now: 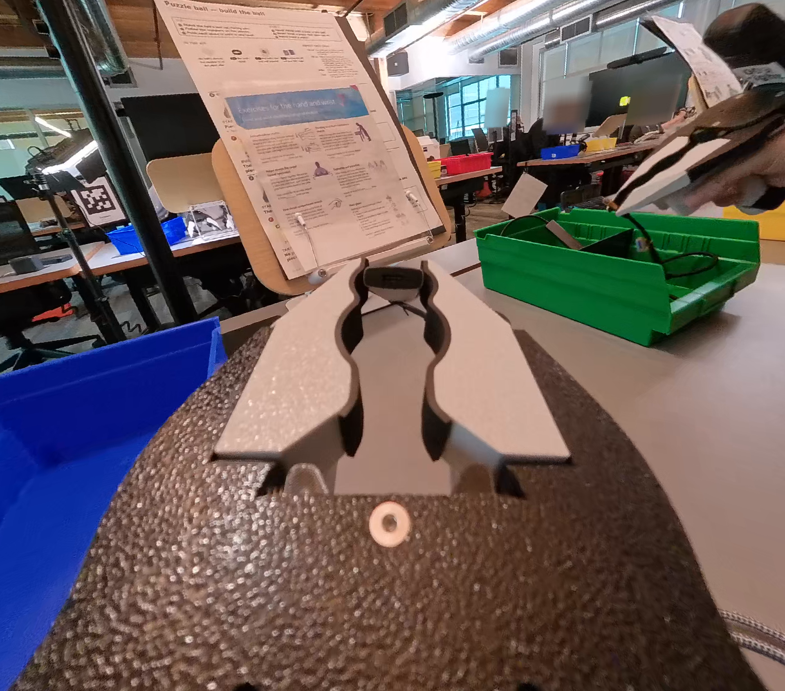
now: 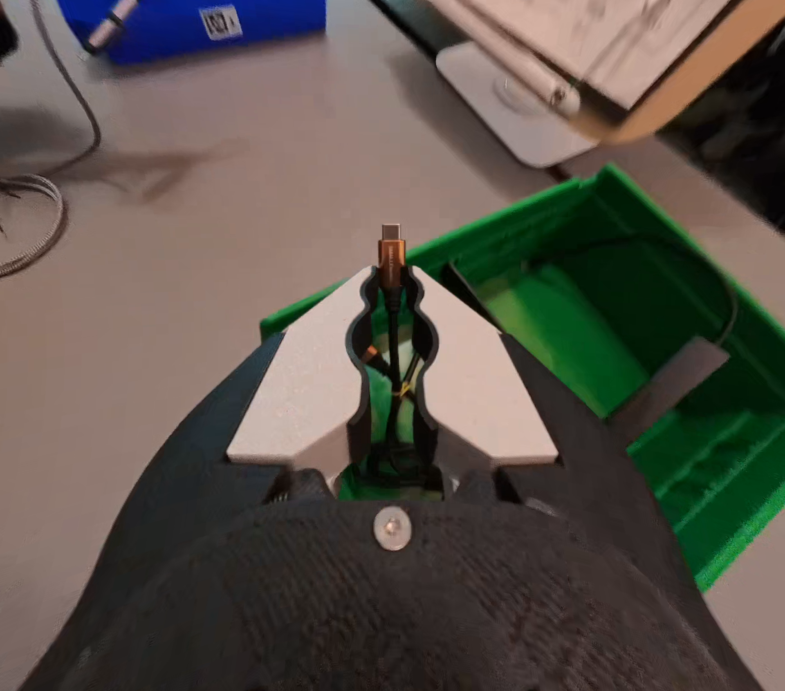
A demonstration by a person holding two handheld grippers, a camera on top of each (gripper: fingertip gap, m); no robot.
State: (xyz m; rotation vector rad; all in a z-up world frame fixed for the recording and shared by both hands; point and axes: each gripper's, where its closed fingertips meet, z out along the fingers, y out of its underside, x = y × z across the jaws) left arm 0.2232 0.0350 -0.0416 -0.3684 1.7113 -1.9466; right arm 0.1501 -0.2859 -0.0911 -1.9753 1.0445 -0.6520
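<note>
My left gripper (image 1: 393, 280) was clamped on a small dark adapter (image 1: 391, 279) with a grey underside, pinched at the fingertips above the grey table (image 1: 637, 394). A blue bin (image 1: 85, 416) sat just beside it on the left. Ahead stood a wooden document stand (image 1: 263, 246) carrying printed sheets. To the right, the right gripper (image 1: 614, 208) hung over the green bin (image 1: 594, 288), a black cable (image 1: 645, 242) dangling from its tips into a compartment.

The blue plastic bin (image 1: 85, 437) runs off the left wrist view's left edge. In the right wrist view, motion blur smears the tilted wooden document stand (image 2: 616, 12), and the black cable (image 2: 393, 335) disappears behind the right hand-held gripper (image 2: 391, 275), over the green plastic bin (image 2: 701, 479).
</note>
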